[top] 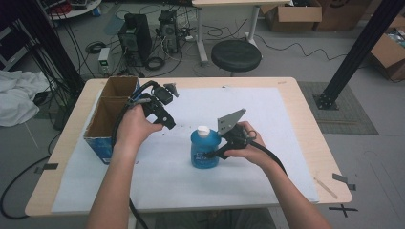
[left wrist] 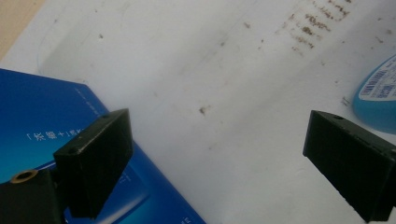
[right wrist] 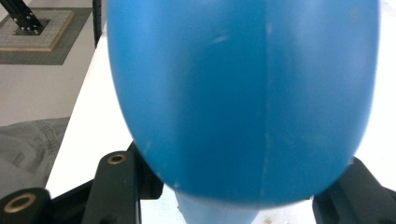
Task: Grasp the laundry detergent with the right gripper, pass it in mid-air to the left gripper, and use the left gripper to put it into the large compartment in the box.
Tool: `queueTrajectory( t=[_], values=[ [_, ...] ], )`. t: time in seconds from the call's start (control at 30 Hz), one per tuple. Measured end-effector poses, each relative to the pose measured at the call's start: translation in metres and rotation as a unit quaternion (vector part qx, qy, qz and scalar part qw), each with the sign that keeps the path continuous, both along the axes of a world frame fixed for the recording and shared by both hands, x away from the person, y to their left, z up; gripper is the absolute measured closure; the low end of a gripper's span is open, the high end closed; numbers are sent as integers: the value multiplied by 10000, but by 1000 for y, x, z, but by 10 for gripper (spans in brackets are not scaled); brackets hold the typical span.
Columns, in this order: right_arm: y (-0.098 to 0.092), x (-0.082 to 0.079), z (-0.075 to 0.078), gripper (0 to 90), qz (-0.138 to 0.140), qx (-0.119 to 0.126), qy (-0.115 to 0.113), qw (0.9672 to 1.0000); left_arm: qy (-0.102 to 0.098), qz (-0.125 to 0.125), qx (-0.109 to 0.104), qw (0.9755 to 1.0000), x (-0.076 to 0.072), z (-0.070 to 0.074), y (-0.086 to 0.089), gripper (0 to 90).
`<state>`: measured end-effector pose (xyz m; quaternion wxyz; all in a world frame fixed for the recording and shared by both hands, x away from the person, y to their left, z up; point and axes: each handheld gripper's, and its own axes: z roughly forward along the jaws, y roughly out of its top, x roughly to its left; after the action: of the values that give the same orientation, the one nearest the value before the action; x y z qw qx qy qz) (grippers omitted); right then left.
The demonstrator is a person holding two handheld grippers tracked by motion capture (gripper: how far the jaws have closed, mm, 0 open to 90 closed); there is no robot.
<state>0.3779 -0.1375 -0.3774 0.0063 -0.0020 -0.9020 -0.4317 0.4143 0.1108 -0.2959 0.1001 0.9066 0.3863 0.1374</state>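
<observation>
The right gripper (top: 220, 153) clamps the blue bottle (top: 204, 149) standing on the bench (top: 296, 95). The left gripper (top: 165, 113) hovers wide open, empty, beside the open cardboard box (top: 111, 119). Next probably: lifting the bottle boxward.

A blue bottle (top: 205, 150) with a white cap (top: 203, 129) stands upright mid-table; an open blue cardboard box (top: 109, 117) lies at the left.
</observation>
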Motion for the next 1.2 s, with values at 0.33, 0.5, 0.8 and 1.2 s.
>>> queueTrajectory(
  t=[0.33,0.5,0.8,1.2],
  values=[
    [-3,7,24,458,215,-29,109,9997,-31,-396,-124,9991,-9,22,-5,95],
    [-1,10,38,458,287,-176,66,9994,-93,-838,-243,9961,-20,47,-12,98],
    [0,12,60,458,392,-197,119,9990,30,-1470,-637,9871,-38,86,-20,102],
    [2,11,74,459,461,-245,139,9985,38,-2202,-1099,9692,-58,111,-34,88]
  ],
)
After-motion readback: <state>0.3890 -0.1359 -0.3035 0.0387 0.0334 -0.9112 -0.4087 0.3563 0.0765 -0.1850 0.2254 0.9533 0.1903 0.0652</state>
